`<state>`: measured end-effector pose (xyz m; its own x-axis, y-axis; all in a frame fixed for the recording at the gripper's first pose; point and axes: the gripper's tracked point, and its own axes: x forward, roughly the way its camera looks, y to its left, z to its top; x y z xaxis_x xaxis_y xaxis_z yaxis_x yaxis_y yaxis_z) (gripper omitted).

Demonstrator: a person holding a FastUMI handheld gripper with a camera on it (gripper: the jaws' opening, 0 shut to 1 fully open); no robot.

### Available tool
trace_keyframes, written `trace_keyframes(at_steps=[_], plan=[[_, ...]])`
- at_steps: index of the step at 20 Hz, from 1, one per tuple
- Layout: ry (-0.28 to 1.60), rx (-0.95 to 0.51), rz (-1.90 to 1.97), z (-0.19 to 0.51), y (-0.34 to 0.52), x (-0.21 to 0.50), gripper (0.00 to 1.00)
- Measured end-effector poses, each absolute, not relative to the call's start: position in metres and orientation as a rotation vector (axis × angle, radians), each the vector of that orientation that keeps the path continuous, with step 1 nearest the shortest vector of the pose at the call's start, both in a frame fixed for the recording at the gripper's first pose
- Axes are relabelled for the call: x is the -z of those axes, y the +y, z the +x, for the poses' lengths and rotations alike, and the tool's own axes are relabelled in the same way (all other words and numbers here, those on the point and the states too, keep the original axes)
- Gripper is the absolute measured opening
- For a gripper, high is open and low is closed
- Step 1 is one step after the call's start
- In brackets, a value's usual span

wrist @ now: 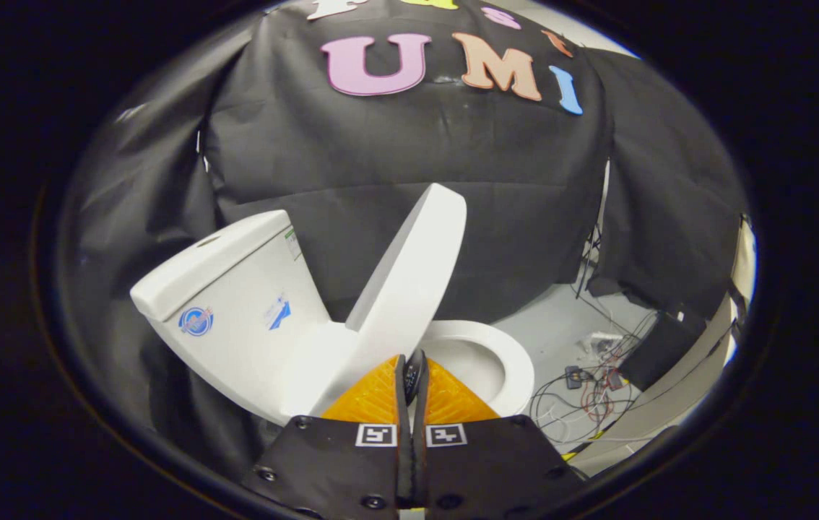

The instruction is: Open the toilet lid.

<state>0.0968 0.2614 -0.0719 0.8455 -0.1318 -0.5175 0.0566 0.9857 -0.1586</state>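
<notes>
White toilet lid (409, 282) stands half-raised beyond closed claw (411, 375); tank stickers (196, 321) unreadable

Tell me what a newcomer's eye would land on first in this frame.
The white toilet lid first: it is raised, tilted toward the tank, just beyond the gripper, whose fingers are closed together with only a thin slit between them. The open bowl rim shows beside it, and tangled cables lie on the floor beyond.

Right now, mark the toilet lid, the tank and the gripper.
toilet lid (409, 278): gripper view, on its raised underside.
tank (236, 303): gripper view, on its front wall.
gripper (412, 368): gripper view, between its closed fingertips.
</notes>
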Motion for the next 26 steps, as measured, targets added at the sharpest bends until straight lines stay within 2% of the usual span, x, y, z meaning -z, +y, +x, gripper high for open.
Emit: trace_keyframes(at_steps=[10, 26], plan=[[0.506, 0.066, -0.171, 0.102, 0.293, 0.061, 0.0], [0.415, -0.079, -0.147, 0.117, 0.369, 0.048, 0.0]])
